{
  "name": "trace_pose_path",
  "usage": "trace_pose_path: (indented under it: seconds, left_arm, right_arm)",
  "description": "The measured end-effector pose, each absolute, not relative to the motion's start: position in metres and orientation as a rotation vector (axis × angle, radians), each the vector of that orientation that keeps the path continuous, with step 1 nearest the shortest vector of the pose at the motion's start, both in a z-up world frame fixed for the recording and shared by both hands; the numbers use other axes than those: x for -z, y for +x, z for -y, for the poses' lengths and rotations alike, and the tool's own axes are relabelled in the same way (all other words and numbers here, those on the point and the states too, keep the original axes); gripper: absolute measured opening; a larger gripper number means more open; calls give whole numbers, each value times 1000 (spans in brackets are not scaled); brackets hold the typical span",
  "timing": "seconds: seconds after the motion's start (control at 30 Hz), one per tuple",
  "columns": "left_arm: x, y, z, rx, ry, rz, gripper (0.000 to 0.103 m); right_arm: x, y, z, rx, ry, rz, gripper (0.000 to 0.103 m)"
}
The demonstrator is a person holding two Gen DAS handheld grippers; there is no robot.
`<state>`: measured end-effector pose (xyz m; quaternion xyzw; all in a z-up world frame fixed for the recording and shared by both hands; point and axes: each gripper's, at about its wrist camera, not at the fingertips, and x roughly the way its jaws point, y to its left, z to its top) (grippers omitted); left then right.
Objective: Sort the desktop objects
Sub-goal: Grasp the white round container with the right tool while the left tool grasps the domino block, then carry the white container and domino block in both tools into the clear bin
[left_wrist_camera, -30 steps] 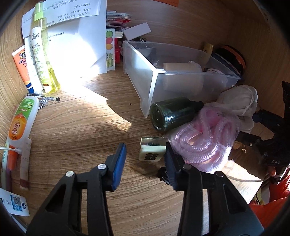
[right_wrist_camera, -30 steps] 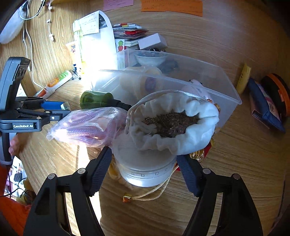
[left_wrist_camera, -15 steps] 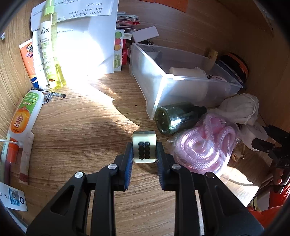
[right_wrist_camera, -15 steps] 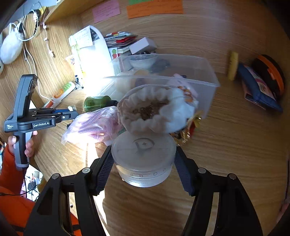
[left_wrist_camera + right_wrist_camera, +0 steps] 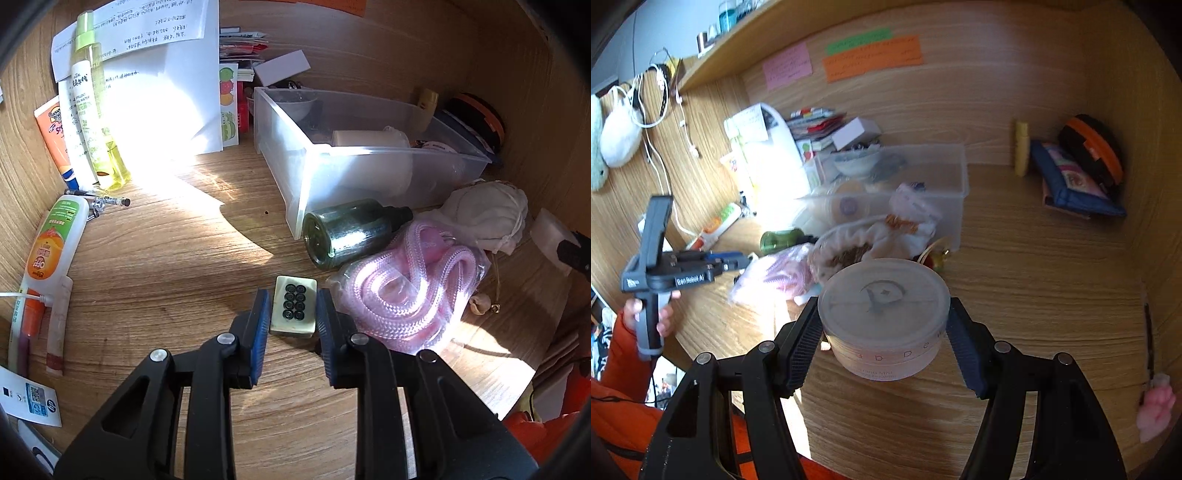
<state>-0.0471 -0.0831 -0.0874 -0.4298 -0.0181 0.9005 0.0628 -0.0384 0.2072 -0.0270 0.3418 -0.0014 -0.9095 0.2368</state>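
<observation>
In the left wrist view my left gripper [image 5: 291,314] is shut on a cream mahjong tile [image 5: 294,311] with black dots, held just above the wooden desk [image 5: 166,273]. In the right wrist view my right gripper [image 5: 882,332] is shut on a round frosted jar [image 5: 884,314] with a flat lid, lifted off the desk. A clear plastic bin [image 5: 369,173] holding several items stands behind. A dark green bottle [image 5: 351,232] lies on its side in front of it, beside a bag of pink rope [image 5: 402,291] and a white cloth pouch [image 5: 487,214].
Papers [image 5: 155,92], a yellow spray bottle [image 5: 96,122] and tubes [image 5: 51,243] crowd the left wall. A blue pouch [image 5: 1071,184], an orange-black case [image 5: 1097,155] and a yellow tube [image 5: 1021,147] sit at the back right. A person's hand [image 5: 646,314] holds the left gripper's handle.
The left gripper closed on the mahjong tile and picked it up from beside the rope bag. The right gripper lifted the frosted jar up and away from the white pouch.
</observation>
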Motion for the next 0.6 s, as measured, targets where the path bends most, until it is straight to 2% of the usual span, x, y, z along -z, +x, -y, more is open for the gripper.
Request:
trace_pose_path:
  seconds: [0.3, 0.6]
  left_arm:
    - [91, -63, 86, -2775, -1323, 46, 24]
    - [50, -62, 102, -2861, -1162, 151, 24]
  right_arm:
    - [4, -47, -216, 2526, 854, 41, 62]
    - [-18, -77, -213, 2542, 786, 27, 62]
